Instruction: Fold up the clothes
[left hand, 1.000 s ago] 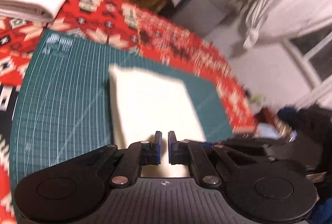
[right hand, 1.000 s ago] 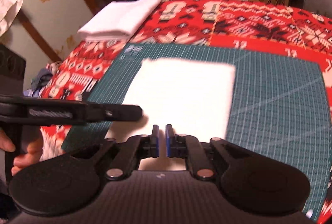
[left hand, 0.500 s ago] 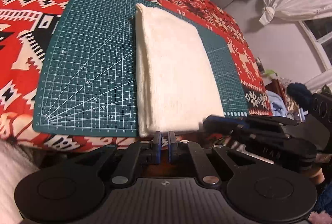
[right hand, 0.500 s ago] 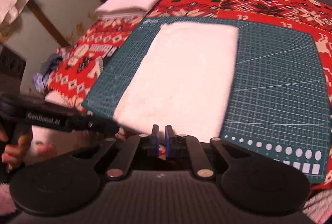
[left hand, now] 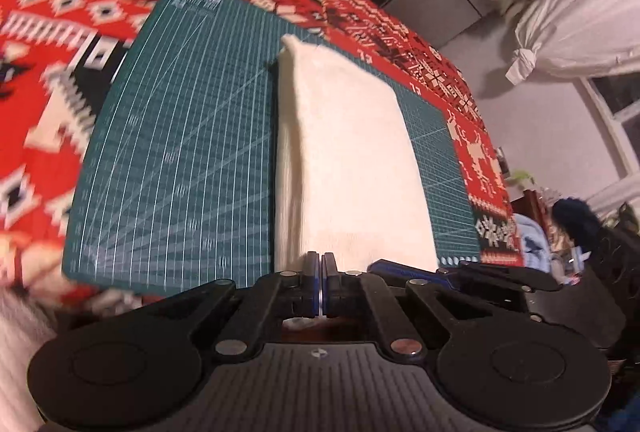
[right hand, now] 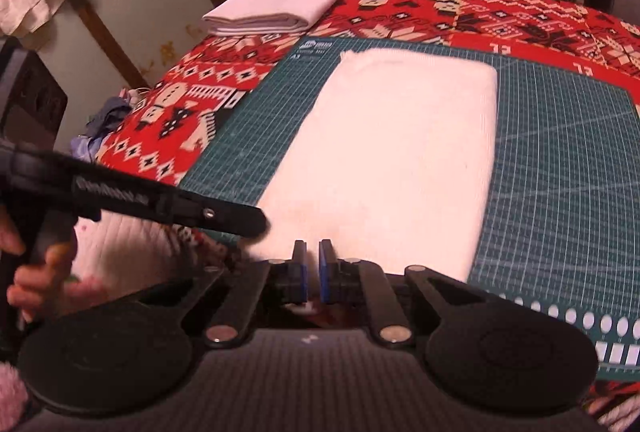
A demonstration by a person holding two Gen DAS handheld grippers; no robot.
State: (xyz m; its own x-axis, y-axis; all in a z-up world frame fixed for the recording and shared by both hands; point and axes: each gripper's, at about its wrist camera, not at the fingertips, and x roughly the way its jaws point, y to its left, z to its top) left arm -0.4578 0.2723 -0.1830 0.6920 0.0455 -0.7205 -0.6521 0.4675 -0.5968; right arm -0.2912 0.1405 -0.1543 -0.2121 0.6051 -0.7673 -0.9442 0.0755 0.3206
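A folded cream cloth (left hand: 352, 168) lies flat on a green cutting mat (left hand: 180, 160), and the mat lies on a counter covered with a red patterned cloth (left hand: 48, 44).

In the left wrist view, the left gripper (left hand: 321, 274) is at the near edge of the folded cloth. Its jaws are almost together, with only a very thin gap between the 2 blue pads, and I see nothing held between them. The cloth stretches straight ahead of the jaws and a little to their right. The bare part of the mat is ahead and to the left of the jaws. The right gripper (left hand: 384, 266) comes in from the right, just beside the left jaws, at the same near edge.

In the right wrist view, the right gripper (right hand: 312, 272) has its jaws narrow, with a small gap, and empty. The folded cloth (right hand: 400, 152) is directly ahead of them. The left gripper (right hand: 256, 226) reaches in from the left, and its tip is near the near-left corner of the cloth. A hand (right hand: 44, 268) holds its handle.

Far ahead and to the left of the jaws, a stack of white folded cloth (right hand: 284, 6) rests on the red cloth, well apart from the mat.
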